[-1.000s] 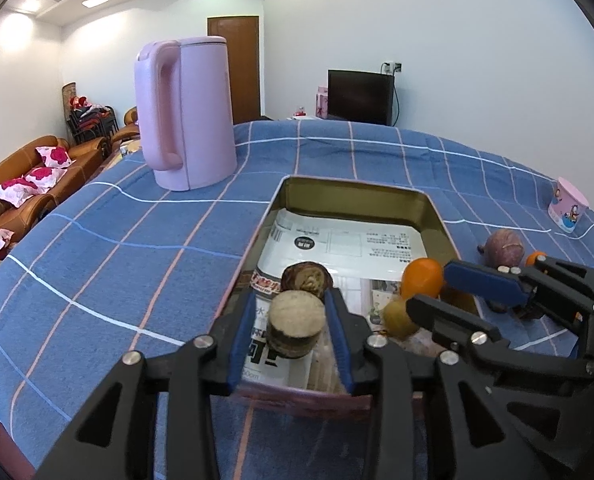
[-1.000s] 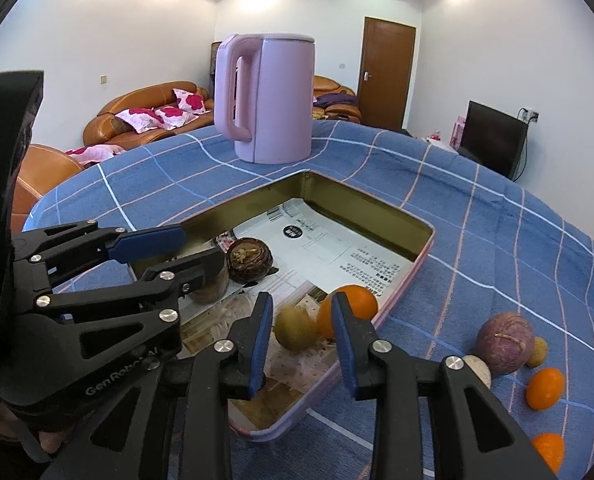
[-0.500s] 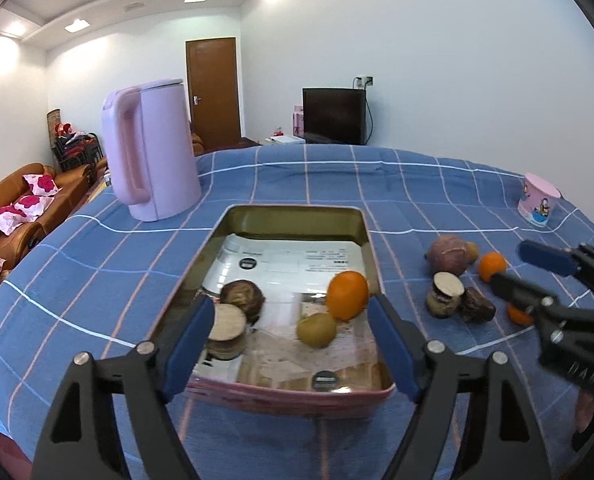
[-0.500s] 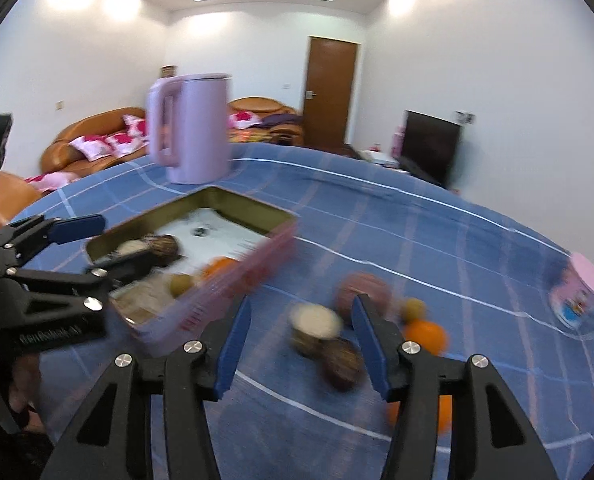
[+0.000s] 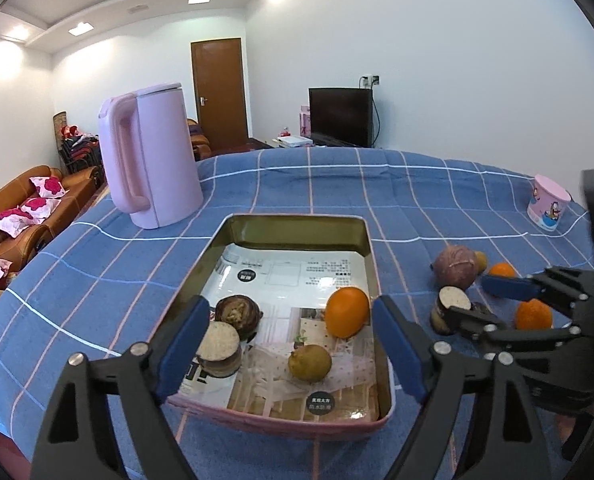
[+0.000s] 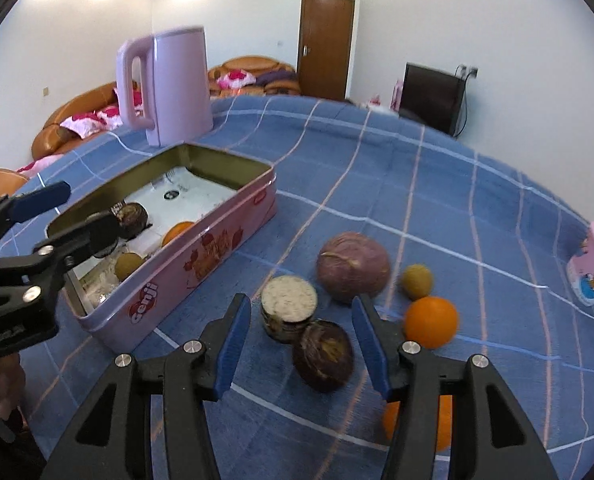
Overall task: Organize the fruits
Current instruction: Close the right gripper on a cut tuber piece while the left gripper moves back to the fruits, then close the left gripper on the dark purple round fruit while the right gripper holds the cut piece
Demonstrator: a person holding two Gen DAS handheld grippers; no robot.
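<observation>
Four fruits sit in the pink tin [image 5: 233, 418] (both tongs empty, left [image 5: 293, 354] opening, right [image 6: 301, 346] apart).

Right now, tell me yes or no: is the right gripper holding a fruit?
No. The right gripper is open above the blue cloth, its pads clear of the dark round fruit between them.

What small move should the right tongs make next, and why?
Probably ease forward and down, then close on the dark round fruit. The right tongs stand open just before it, it lies outside the pink tin, and four pieces already lie inside.
</observation>
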